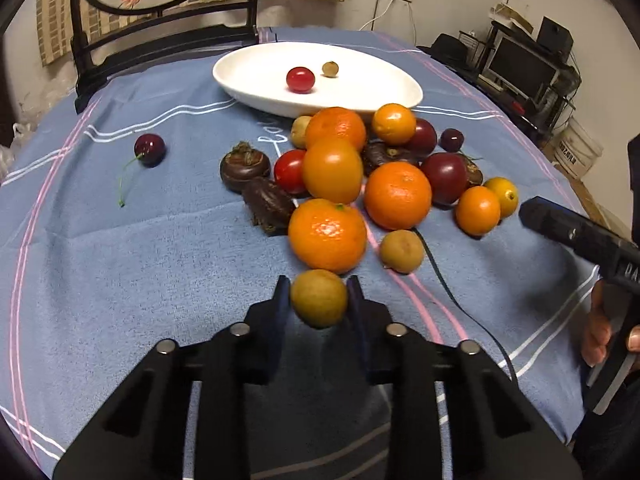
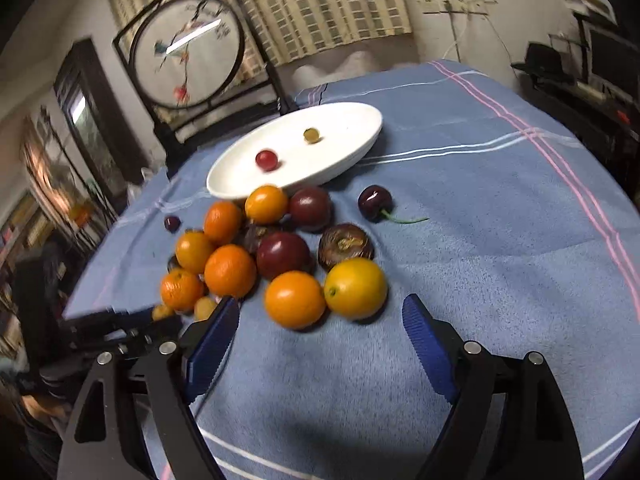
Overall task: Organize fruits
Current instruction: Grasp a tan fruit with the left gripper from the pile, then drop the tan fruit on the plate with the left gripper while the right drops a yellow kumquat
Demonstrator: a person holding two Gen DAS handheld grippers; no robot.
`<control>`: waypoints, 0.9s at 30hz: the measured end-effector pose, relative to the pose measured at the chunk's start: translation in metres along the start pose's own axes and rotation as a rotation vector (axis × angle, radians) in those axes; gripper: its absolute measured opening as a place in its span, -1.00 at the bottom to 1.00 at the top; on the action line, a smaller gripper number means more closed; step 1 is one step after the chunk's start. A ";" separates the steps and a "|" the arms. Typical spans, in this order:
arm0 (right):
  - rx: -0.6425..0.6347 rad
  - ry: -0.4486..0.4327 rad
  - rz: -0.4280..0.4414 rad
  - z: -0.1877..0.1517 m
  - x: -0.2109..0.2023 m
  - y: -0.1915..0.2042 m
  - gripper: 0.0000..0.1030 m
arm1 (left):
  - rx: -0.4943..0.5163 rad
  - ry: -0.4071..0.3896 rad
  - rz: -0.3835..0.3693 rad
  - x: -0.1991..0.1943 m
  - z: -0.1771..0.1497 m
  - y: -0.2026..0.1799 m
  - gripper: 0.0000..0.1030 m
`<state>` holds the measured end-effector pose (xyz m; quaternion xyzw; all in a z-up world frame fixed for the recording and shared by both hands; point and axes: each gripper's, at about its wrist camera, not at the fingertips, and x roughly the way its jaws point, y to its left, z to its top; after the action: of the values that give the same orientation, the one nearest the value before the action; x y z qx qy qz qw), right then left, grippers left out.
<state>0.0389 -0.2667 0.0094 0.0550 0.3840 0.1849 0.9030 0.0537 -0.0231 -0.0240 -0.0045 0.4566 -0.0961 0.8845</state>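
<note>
Left wrist view: the left gripper has its two black jaws clamped on a small round longan, dull tan and faintly mottled, at the near edge of the fruit pile. Just beyond it sits a glossy, dimpled mandarin, with a second matte brown longan beside that. Further out the heap mixes smooth orange kumquats, dark red plums, a red cherry tomato and rough, dark brown water chestnuts. A dark cherry with a thin green stem lies apart to the left. All rest on a nubby blue cloth with pink and white stripes. Behind the pile, a smooth white oval plate holds one cherry tomato and one small tan fruit.

In the right wrist view, the right gripper angles downward, its ribbed blue pads spread wide and empty, just short of two glossy kumquats.
</note>
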 end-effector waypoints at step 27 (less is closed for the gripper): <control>-0.219 0.158 -0.215 0.012 0.041 0.001 -0.29 | -0.003 0.016 -0.010 0.005 0.002 0.002 -0.44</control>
<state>0.0738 -0.2500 -0.0097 -0.0998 0.4348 0.1319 0.8852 0.0582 -0.0223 -0.0270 -0.0074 0.4639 -0.0998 0.8802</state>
